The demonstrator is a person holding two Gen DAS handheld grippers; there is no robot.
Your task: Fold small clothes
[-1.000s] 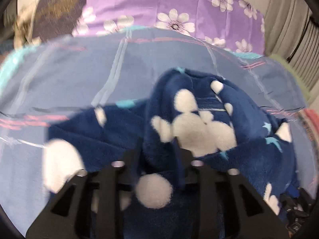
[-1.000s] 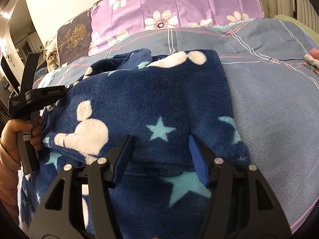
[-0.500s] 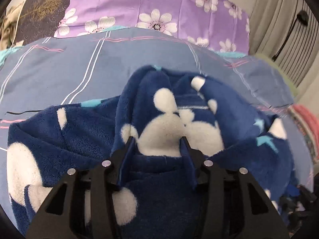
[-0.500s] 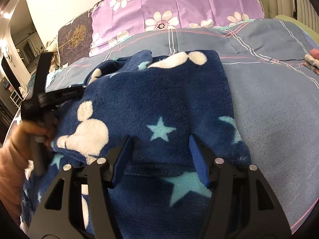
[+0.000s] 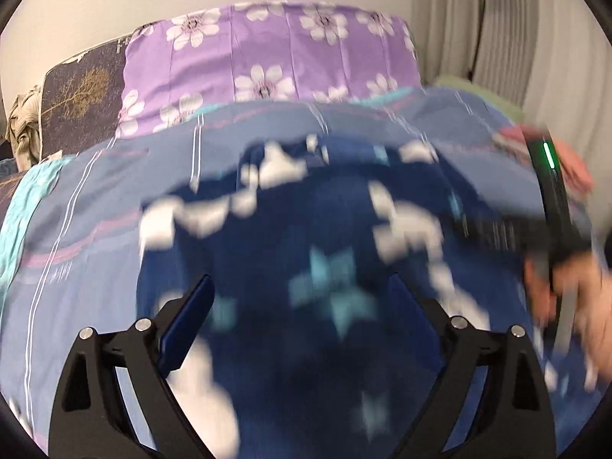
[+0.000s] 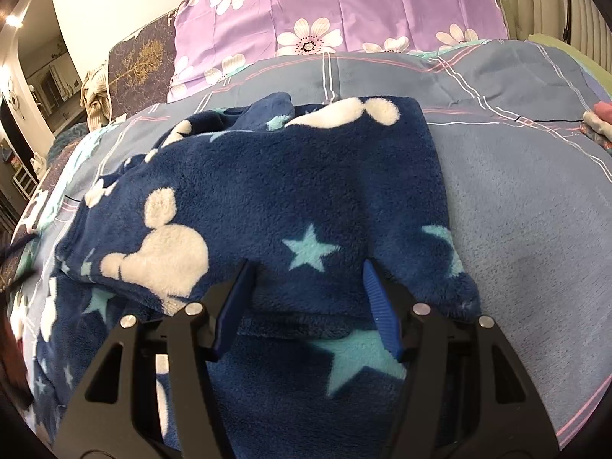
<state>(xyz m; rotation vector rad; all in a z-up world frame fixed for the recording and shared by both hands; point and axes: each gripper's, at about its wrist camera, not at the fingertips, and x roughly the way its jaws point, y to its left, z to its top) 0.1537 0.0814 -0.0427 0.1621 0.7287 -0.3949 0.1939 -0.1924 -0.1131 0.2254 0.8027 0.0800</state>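
Observation:
A dark blue fleece garment [image 6: 306, 176] with white mouse heads and teal stars lies partly folded on the grey-blue plaid bedspread [image 6: 516, 210]. My right gripper [image 6: 306, 267] sits at the near edge of the folded-over layer. Its blue pads press into the thick fleece bunched between them. In the blurred left wrist view, my left gripper [image 5: 302, 279] hovers over the garment [image 5: 306, 229]. Its jaws are opening wide, and its pads do not touch the fleece. A hand [image 5: 573, 298] on the right gripper's handle shows at that view's right edge.
A purple floral pillow [image 6: 344, 7] and a dark pillow with a gold tree [image 6: 141, 61] stand at the head of the bed. Pink and white folded clothes [image 6: 600, 122] lie at the right edge. Pleated curtains [image 5: 497, 38] hang on the right.
My left gripper let go of the raised fleece fold, spread wide and pulled away across the bed, leaving the right wrist view. The right gripper has stayed put.

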